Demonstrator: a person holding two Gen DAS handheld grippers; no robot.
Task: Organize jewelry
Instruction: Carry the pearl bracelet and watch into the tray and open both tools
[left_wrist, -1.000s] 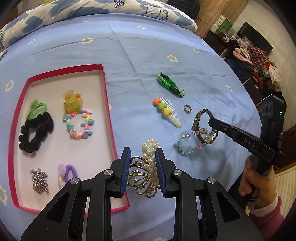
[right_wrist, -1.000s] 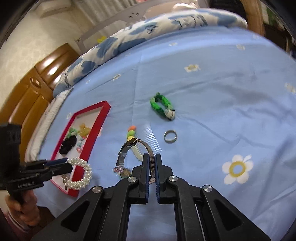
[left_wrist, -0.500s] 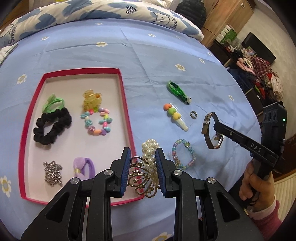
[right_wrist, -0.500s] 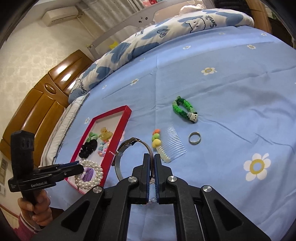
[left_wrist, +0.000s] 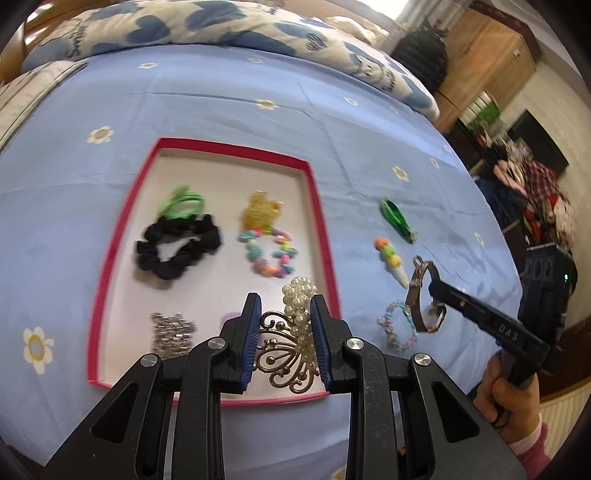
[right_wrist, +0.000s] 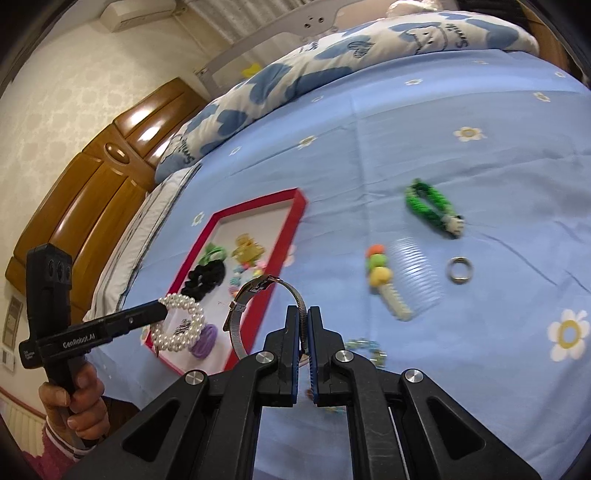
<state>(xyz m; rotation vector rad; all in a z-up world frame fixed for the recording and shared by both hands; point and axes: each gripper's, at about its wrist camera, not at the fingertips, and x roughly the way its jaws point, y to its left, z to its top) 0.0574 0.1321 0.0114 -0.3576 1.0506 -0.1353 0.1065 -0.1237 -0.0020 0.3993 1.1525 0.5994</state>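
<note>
My left gripper (left_wrist: 284, 332) is shut on a pearl bracelet with a gold filigree piece (left_wrist: 295, 332) and holds it above the near right part of the red-rimmed tray (left_wrist: 321, 221). The bracelet also shows in the right wrist view (right_wrist: 181, 326). My right gripper (right_wrist: 303, 343) is shut on a metal-band watch (right_wrist: 258, 295), held in the air right of the tray; it also shows in the left wrist view (left_wrist: 424, 299). On the blue sheet lie a green braided bracelet (right_wrist: 430, 208), a comb clip (right_wrist: 391, 280), a ring (right_wrist: 460, 269) and a glass-bead bracelet (left_wrist: 397, 328).
The tray holds a black scrunchie (left_wrist: 177, 247), a green hair tie (left_wrist: 183, 203), a yellow claw clip (left_wrist: 260, 212), a pastel bead bracelet (left_wrist: 269, 251), a metal chain (left_wrist: 171, 334) and a purple hair tie (right_wrist: 203, 339). A pillow (left_wrist: 221, 29) lies at the bed's far end.
My left gripper has moved left with the pearl bracelet, from beside the tray's rim to above its near right part. My right gripper has lifted the watch off the sheet and carried it toward the tray.
</note>
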